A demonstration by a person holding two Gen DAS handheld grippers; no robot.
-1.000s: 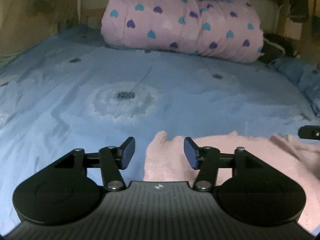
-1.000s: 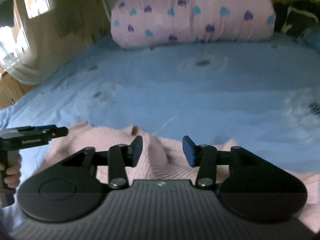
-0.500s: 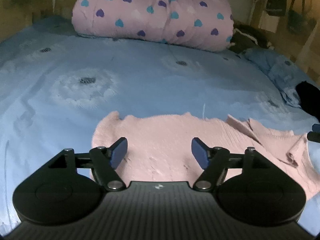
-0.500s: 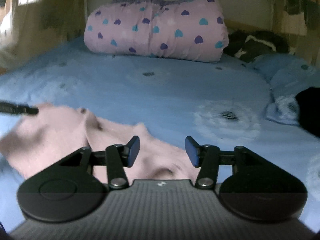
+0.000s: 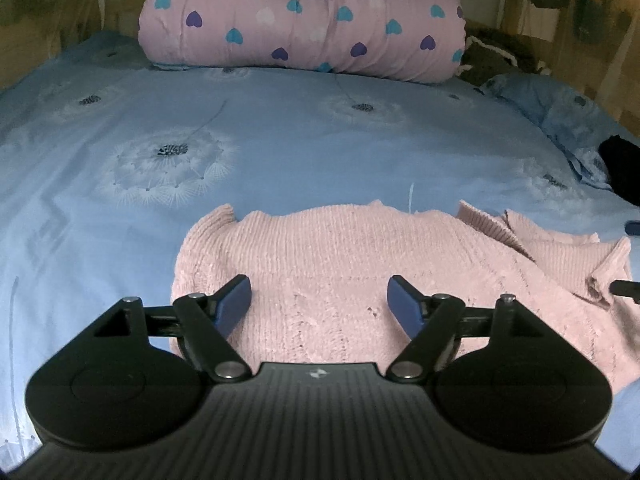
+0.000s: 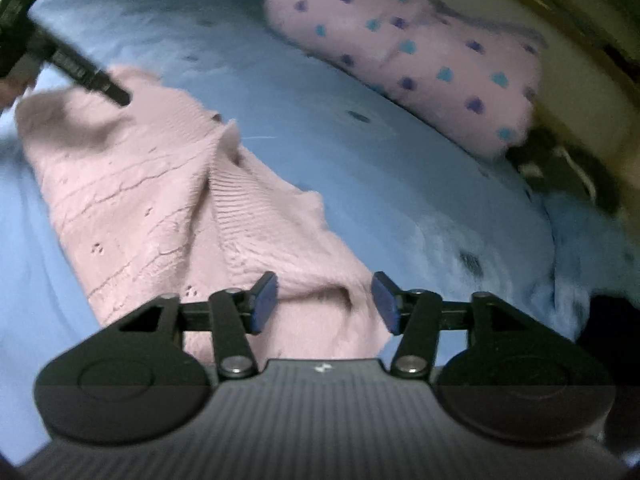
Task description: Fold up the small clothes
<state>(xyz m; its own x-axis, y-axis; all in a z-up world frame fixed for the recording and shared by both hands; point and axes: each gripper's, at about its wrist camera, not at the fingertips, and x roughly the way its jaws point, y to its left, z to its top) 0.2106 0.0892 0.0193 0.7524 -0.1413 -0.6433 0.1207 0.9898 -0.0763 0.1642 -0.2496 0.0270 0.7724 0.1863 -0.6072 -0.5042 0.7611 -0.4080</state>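
A small pink knitted sweater [image 5: 340, 256] lies spread on the blue bedsheet [image 5: 280, 140], with a folded ribbed part at its right. My left gripper [image 5: 320, 304] is open and empty, held just above the sweater's near left part. In the right wrist view the sweater [image 6: 160, 200] runs from upper left to the bottom centre. My right gripper [image 6: 325, 303] is open and empty above the sweater's near right end. The left gripper's finger [image 6: 92, 80] shows over the sweater's far left corner there.
A rolled pink quilt with hearts [image 5: 304, 20] lies at the head of the bed. Dark clothing [image 5: 496, 56] and a blue pillow [image 5: 560, 120] lie at the right. A black item [image 5: 620, 168] sits by the right edge.
Both grippers have pulled back and opened wider, letting the sweater lie flat on the sheet. The right wrist view has tilted and swung rightwards.
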